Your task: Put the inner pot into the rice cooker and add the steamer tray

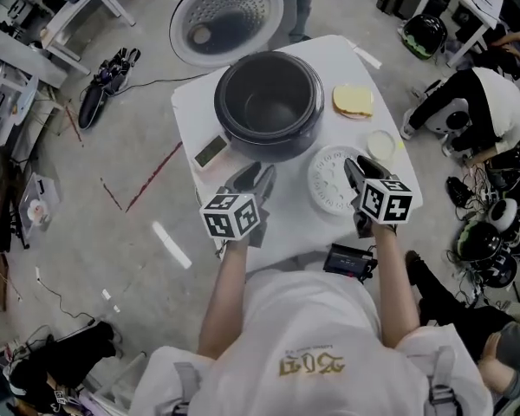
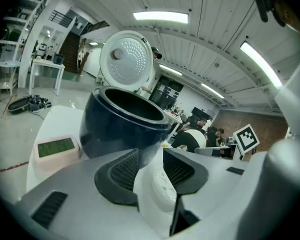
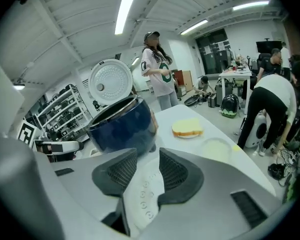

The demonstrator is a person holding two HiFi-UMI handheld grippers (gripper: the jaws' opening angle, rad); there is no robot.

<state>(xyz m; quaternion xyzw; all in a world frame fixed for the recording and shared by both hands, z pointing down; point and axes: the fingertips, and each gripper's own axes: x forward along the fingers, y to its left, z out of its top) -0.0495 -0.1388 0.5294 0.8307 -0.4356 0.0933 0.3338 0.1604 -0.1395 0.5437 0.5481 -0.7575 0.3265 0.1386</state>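
Left gripper: jaws about half apart, nothing clamped. It sits low over the near edge of the table, aimed at the rice cooker.

Right gripper: same half gap, poised over the right rim of the steamer tray. The tray shows between its jaws; pads not pressing, as far as I can judge.

Tray lies flat near the table's near right corner. I read the grippers as flanking it for a two-sided lift.

Cooker sits toward the far edge, lid tipped back so the mouth is free. Inner pot looks already seated.
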